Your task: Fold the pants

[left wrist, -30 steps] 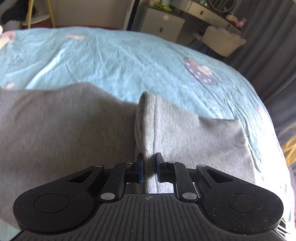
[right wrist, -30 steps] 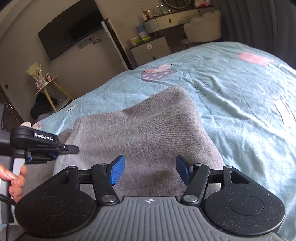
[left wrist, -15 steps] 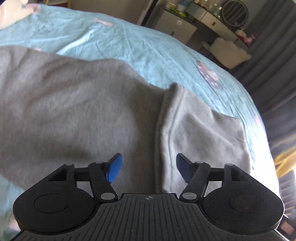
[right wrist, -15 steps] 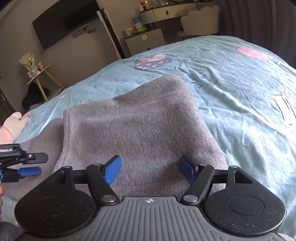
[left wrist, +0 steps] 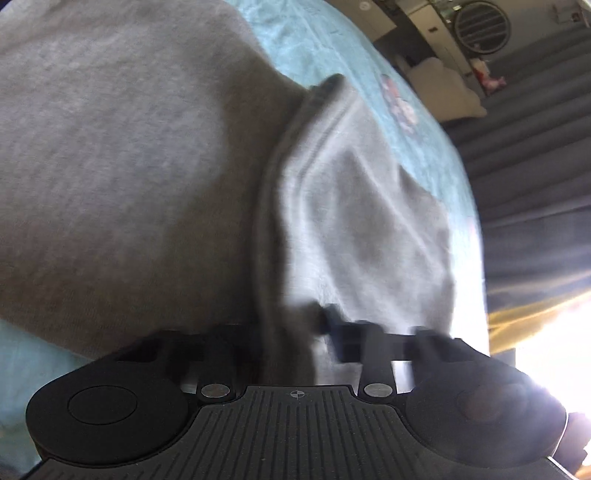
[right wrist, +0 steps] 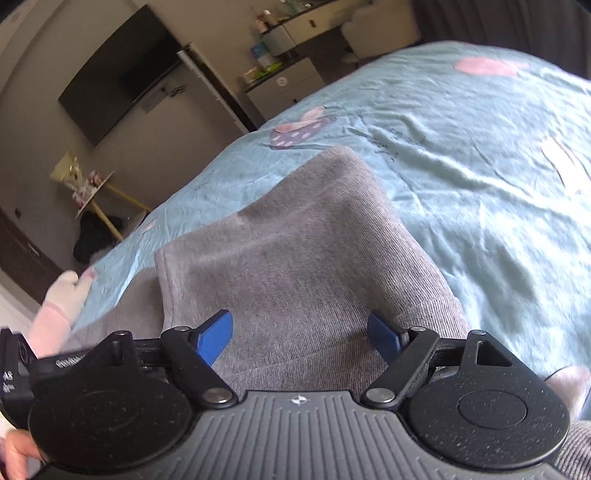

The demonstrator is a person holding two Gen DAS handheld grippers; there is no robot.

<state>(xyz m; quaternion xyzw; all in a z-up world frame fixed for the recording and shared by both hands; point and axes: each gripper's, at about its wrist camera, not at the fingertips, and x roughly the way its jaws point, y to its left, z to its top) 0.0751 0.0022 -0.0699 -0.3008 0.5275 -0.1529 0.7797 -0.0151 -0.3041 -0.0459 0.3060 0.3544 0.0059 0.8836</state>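
A home bedroom: bed point(right wrist: 480, 155), wall television point(right wrist: 122, 70), dressing table point(right wrist: 314, 22).

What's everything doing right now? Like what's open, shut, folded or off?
Pants: folded over, lying on the bedsheet.
Left gripper: a pants fold sits between its jaws; too blurred to tell if open or shut.
Right gripper: jaws open, holding nothing.
Bedsheet: spread out, wrinkled.
TV: screen dark.

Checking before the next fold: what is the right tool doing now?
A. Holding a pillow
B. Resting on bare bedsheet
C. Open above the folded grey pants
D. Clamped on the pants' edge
C: the right tool has its blue pads spread wide, with the grey pants lying between them, ungripped.
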